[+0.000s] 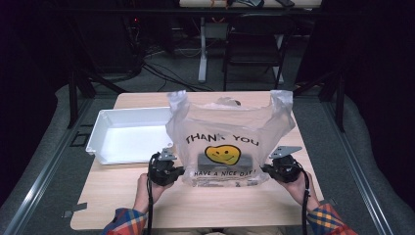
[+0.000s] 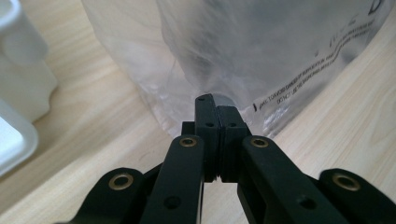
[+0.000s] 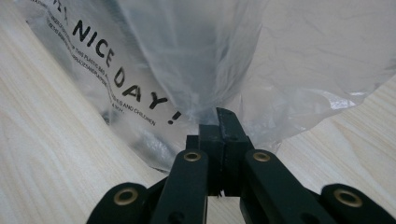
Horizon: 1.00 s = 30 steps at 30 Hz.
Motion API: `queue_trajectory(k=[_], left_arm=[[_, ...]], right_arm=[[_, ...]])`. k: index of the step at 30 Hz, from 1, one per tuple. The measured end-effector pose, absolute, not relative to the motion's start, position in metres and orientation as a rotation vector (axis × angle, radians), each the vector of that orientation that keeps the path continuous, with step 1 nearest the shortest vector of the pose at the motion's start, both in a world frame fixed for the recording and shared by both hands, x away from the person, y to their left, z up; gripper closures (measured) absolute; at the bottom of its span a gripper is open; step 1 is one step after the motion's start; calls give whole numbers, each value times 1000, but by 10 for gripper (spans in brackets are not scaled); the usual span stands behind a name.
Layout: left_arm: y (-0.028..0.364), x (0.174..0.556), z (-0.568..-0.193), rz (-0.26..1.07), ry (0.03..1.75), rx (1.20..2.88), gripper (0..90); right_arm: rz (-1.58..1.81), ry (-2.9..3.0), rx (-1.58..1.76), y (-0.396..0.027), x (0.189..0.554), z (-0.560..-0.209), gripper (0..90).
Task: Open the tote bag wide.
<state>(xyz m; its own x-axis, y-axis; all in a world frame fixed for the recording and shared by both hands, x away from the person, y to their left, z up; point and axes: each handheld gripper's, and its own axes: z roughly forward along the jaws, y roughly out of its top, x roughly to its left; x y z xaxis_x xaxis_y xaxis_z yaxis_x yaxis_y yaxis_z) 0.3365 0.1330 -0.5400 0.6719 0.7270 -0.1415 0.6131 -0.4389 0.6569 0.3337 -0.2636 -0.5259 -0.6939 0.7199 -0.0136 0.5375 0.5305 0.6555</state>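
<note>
A: While both tongs sit at the bag's bottom corners, what's the risk?

B: Thin film. Left tongs (image 1: pixel 177 171) and right tongs (image 1: pixel 266 170) are each clenched on a pinch of the plastic bag (image 1: pixel 227 142). In the left gripper view the jaws meet on film at the tips (image 2: pixel 215 103); the right gripper view reads the same (image 3: pixel 223 119). If the pinch is shallow, the film could slip out or tear when pulled.

A: Where's the bag?

B: Standing mid-table (image 1: pixel 117 205), handles up, just right of the white tray (image 1: pixel 98 129). There's a dark block inside (image 1: pixel 223 160), behind the smiley. Tip the bag unevenly and I'd guess the block slides and drags one corner loose.

A: Hands?

B: Left hand (image 1: pixel 147 188) and right hand (image 1: pixel 298 186) are low near the table, forearms coming from the near edge, tongs pointing inward toward each other, roughly level.
</note>
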Motion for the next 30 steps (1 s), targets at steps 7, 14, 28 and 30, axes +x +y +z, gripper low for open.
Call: queue_trajectory(k=[7,14,28,30], left_arm=[[133,340,-544,213,1058,2190,827],[132,328,-517,295,1001,2109,458],[117,338,-490,426,948,1984,671],[116,339,-493,417,944,1992,771]], right_arm=[[886,2502,1065,-263,335,-530,900],[854,2520,1021,-263,336,-528,900],[877,2493,1022,-258,334,-526,867],[880,2487,1021,-258,333,-525,829]])
